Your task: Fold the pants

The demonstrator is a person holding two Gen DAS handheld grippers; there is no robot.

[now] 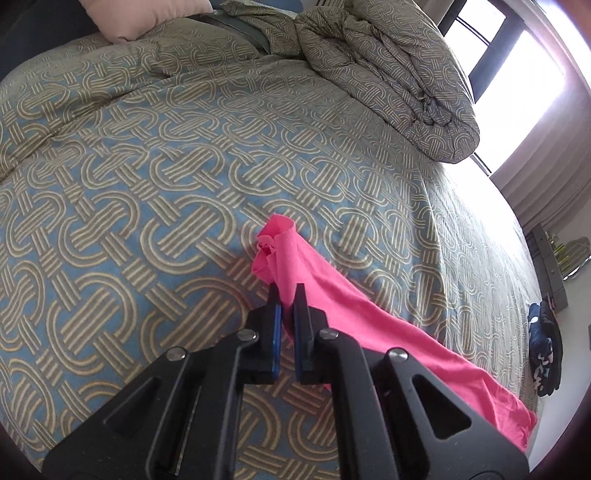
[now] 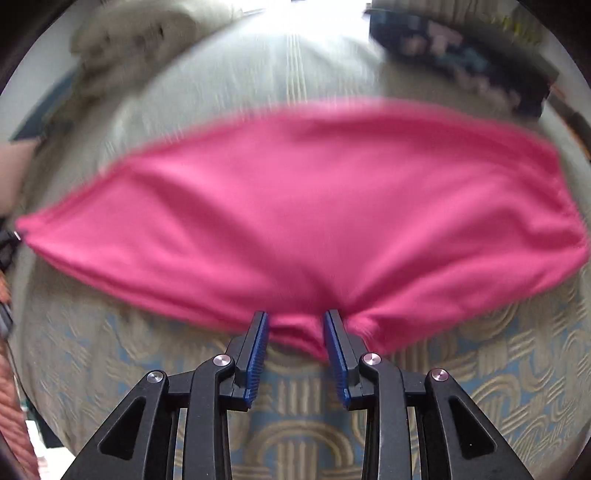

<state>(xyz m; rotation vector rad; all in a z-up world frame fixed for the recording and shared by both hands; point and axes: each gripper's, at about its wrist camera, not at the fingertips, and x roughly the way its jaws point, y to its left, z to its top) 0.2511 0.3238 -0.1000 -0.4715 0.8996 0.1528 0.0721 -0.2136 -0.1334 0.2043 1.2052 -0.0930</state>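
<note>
Your left gripper [image 1: 287,291] has its 2 blue-padded fingers drawn nearly together with a fold of the pink pants [image 1: 369,325] pinched between them, close to a bunched, rolled end of the cloth that pokes up just beyond the fingertips. From that pinch the pants trail away to your right and toward the near edge of the bed, lying across the patterned bedspread [image 1: 147,177]. Your right gripper [image 2: 295,317] has its fingers set further apart, a moderate gap, and a gathered hump of the pants [image 2: 295,192] sits between the pads [image 2: 258,343]; the cloth touches both inner faces, though the view is too blurred to say how firmly it is squeezed. In that right wrist view the pants spread wide as a long pink band across the frame, tapering to a point at the left, with the bedspread [image 2: 295,435] showing below and beyond. Around you in the left wrist view, a rumpled duvet [image 1: 388,74] of the same pattern is heaped at the far right corner of the bed, a pink pillow [image 1: 147,18] lies at the far edge, and a bright window [image 1: 517,74] with a pale curtain [image 1: 535,177] stands beyond. Off the bed's right side a dark garment with light markings [image 1: 545,347] hangs or lies near the floor.
</note>
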